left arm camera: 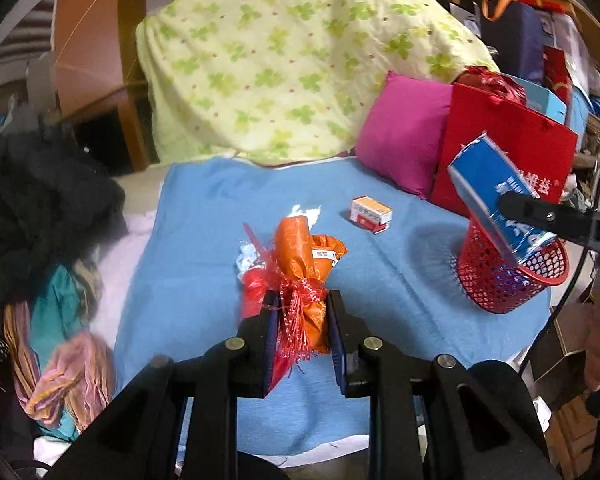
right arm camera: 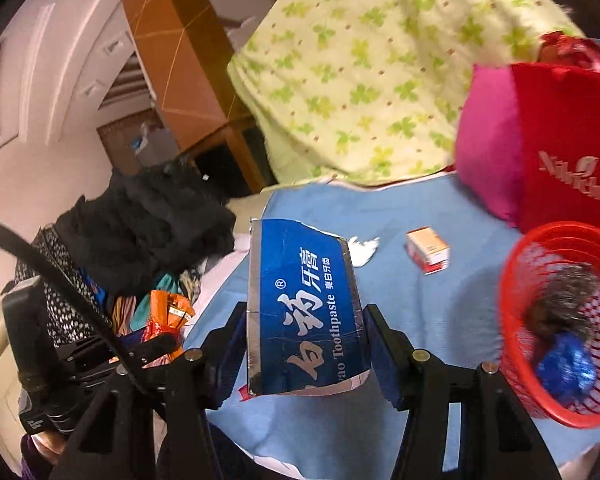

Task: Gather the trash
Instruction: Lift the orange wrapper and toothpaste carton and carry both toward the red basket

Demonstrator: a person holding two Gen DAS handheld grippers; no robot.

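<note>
My left gripper is shut on an orange wrapper with a red ribbon, on the blue cloth. My right gripper is shut on a blue toothpaste box and holds it above the cloth, left of the red mesh basket. In the left wrist view the box hangs over the basket. The basket holds a blue wrapper and a dark lump. A small orange-white box and a white paper scrap lie on the cloth.
A clover-print quilt is piled behind the cloth. A pink pillow and a red bag stand at the right. Dark clothes and coloured fabric lie to the left.
</note>
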